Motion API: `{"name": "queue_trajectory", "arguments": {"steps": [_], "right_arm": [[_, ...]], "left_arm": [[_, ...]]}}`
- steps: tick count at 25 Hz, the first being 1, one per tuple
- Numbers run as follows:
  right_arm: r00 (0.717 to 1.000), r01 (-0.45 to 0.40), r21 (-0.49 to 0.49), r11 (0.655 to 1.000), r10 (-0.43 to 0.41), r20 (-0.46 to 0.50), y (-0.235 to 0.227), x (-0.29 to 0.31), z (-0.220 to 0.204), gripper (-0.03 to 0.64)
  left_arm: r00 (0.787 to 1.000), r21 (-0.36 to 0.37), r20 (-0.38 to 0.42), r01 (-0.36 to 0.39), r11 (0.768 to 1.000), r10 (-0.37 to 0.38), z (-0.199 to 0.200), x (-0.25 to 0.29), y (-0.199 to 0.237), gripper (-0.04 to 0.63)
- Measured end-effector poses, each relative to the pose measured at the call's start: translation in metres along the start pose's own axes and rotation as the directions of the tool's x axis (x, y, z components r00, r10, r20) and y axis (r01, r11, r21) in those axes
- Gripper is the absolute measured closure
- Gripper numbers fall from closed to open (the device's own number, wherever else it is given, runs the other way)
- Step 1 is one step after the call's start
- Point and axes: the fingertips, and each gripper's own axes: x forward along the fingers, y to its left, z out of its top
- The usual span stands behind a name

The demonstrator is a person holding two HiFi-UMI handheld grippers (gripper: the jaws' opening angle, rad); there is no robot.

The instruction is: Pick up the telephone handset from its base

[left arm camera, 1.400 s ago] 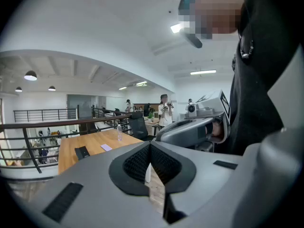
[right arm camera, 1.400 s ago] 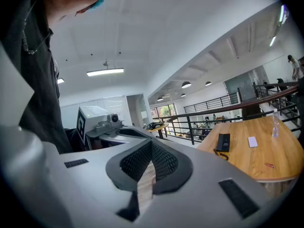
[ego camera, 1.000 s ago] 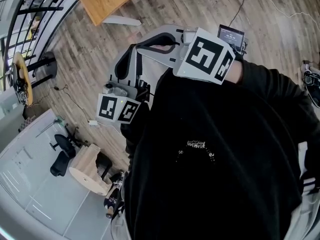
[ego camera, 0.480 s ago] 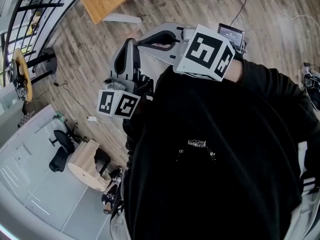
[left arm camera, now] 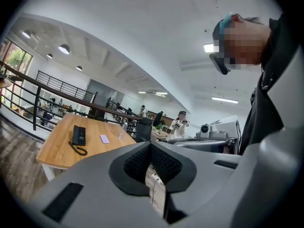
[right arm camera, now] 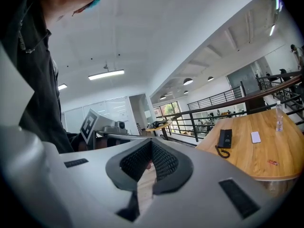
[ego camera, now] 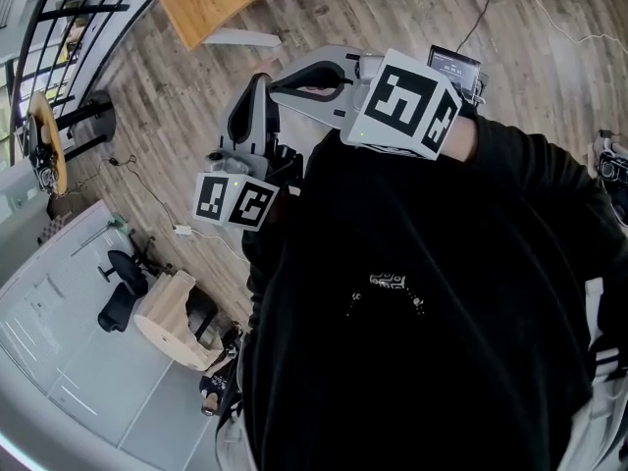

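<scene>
You stand on a wood-plank floor (ego camera: 324, 18) in an open office with a black railing (left arm camera: 52, 87); the wooden table (left arm camera: 54, 148) is well ahead; on it the black telephone (left arm camera: 78, 136) lies flat, seemingly in one piece, though too small to be sure; its coiled cord (left arm camera: 79, 150) loops toward the edge; your left gripper (left arm camera: 150, 148) and right gripper (right arm camera: 151, 148) each have their jaws together on nothing.
</scene>
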Motion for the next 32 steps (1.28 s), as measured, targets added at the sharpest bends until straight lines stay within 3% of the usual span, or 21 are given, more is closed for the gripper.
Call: {"name": "queue_trajectory", "arguments": {"steps": [3,8,14,18,26,32], "right_arm": [[1.000,-0.008,-0.003,1.000,0.008,0.002,-0.003,-0.002,0.000,0.598],[0.999,-0.043,0.017,0.999,0.043,0.001,-0.003,-0.004,-0.003,0.598],[0.994,-0.110,-0.042,0.993,0.109,-0.030,0.008,0.002,-0.003,0.598],[0.997,-0.078,-0.018,0.997,0.078,-0.020,0.000,0.001,-0.004,0.598],[0.999,0.037,-0.012,0.999,-0.037,0.012,-0.030,-0.011,0.008,0.598],[0.993,0.112,0.012,0.994,-0.112,0.031,-0.052,-0.017,0.014,0.598]], "left_arm": [[1.000,0.002,0.009,-0.007,1.000,0.007,0.001,0.004,0.000,0.597],[0.989,0.096,-0.028,-0.143,0.985,0.146,-0.006,0.004,0.012,0.597],[0.994,0.042,-0.019,-0.111,0.993,0.112,-0.001,0.005,0.011,0.597],[0.992,0.024,-0.010,-0.125,0.992,0.125,-0.001,0.005,0.021,0.597],[0.999,0.028,0.013,-0.034,0.999,0.034,0.017,0.042,0.024,0.597],[0.997,0.030,-0.021,0.077,0.997,-0.076,0.012,0.068,0.015,0.597]]}}
